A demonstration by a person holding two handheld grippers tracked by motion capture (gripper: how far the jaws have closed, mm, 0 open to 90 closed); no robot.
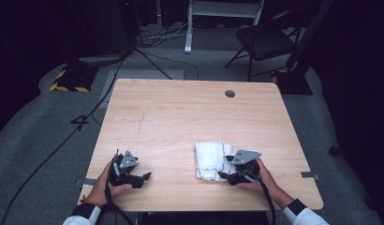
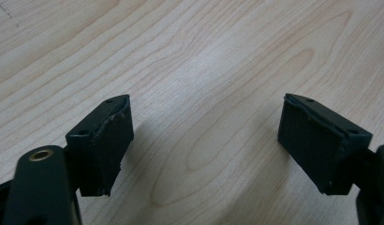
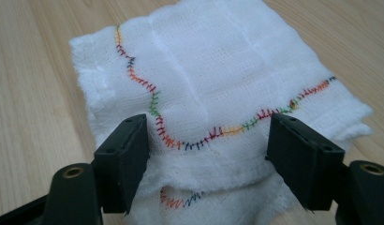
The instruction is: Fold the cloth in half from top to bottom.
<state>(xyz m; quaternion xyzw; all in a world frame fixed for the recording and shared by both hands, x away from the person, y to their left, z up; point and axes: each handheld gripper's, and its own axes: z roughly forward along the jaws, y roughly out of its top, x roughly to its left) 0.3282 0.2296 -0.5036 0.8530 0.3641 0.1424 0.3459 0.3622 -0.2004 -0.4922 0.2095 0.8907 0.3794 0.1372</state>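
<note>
Clearly the right claw (image 3: 206, 154) gaped wide, gripping nothing, straddling the folded white stitched cloth's (image 3: 218, 79) near edge at lower centre; the left claw (image 2: 204, 140) gaped empty, well apart.

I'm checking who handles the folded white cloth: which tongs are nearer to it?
Right. The right tongs stand open over the folded cloth, at its near edge. The left tongs sit open on bare table, well off to the cloth's left.
</note>
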